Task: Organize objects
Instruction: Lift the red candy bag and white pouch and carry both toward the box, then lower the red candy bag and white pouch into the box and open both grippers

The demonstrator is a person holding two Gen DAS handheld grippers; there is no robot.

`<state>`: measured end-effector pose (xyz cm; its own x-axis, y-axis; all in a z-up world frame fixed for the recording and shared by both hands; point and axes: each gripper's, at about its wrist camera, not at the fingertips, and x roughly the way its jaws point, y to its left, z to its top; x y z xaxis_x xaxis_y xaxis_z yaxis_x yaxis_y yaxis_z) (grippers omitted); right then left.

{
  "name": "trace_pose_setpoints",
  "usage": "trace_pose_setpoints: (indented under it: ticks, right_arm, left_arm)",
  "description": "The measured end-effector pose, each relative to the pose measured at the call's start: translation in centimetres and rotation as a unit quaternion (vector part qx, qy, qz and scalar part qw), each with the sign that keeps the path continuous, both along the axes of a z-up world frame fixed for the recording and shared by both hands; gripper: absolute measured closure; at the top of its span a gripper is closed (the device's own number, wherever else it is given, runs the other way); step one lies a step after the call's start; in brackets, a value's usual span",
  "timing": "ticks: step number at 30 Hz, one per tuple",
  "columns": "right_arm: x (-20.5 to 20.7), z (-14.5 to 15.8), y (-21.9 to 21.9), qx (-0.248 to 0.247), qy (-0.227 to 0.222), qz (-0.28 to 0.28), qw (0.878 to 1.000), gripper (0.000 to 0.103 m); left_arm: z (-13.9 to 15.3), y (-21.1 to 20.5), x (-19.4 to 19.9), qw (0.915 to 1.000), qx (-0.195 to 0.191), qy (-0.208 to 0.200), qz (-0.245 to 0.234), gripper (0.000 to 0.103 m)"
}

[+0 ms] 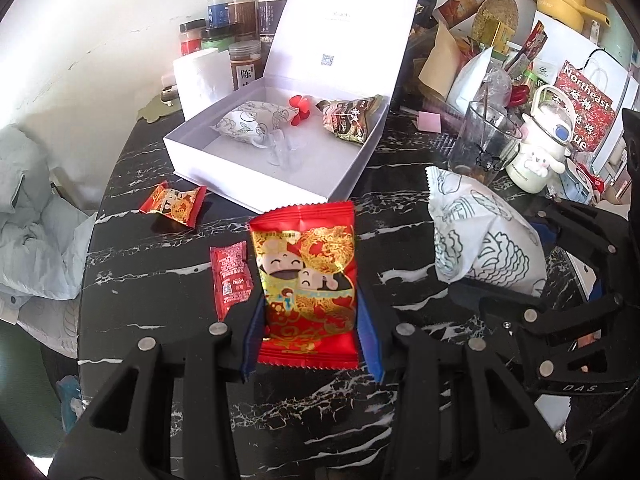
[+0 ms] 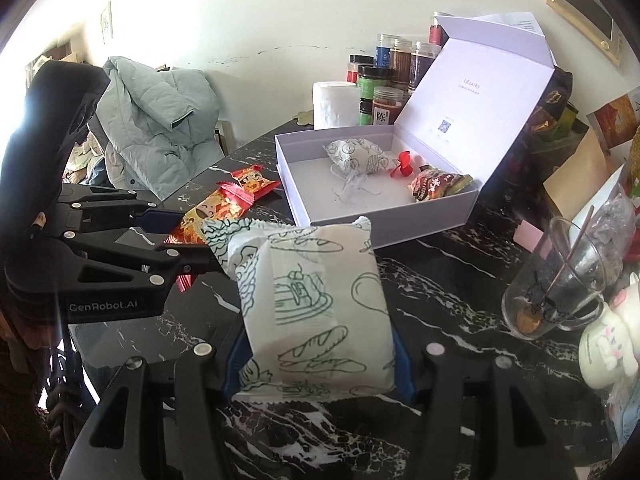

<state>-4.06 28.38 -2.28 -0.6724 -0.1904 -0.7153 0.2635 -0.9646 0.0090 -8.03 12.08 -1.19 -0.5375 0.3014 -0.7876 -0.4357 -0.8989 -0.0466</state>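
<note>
Red snack packet [image 1: 306, 280] | my left gripper [image 1: 308, 316] clamps it (narrow) | right gripper [image 2: 320, 344] grips white bread packet [image 2: 316, 308], jaws wider.

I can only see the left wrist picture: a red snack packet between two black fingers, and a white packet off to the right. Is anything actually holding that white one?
Observer: Yes. The right wrist view shows the white packet clamped between the blue pads of the right gripper.
Operator: And the pale heap at my left edge, what is it?
Observer: A pale quilted jacket, standing upright with one sleeve hanging in front.
Operator: Is there anything on the wall that I miss?
Observer: A framed picture hangs at the upper right, above the lid of the open white box.
</note>
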Motion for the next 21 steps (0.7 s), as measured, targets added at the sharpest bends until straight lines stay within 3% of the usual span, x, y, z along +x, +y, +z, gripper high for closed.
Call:
trace_pose_setpoints:
  ticks: [21]
  right_arm:
    - [-9.4,1.4,1.8,0.002,0.012,0.002,1.0,0.044]
  left_arm:
    - [0.8,2.3,-9.0,0.9999,0.001,0.008,-0.013,0.064]
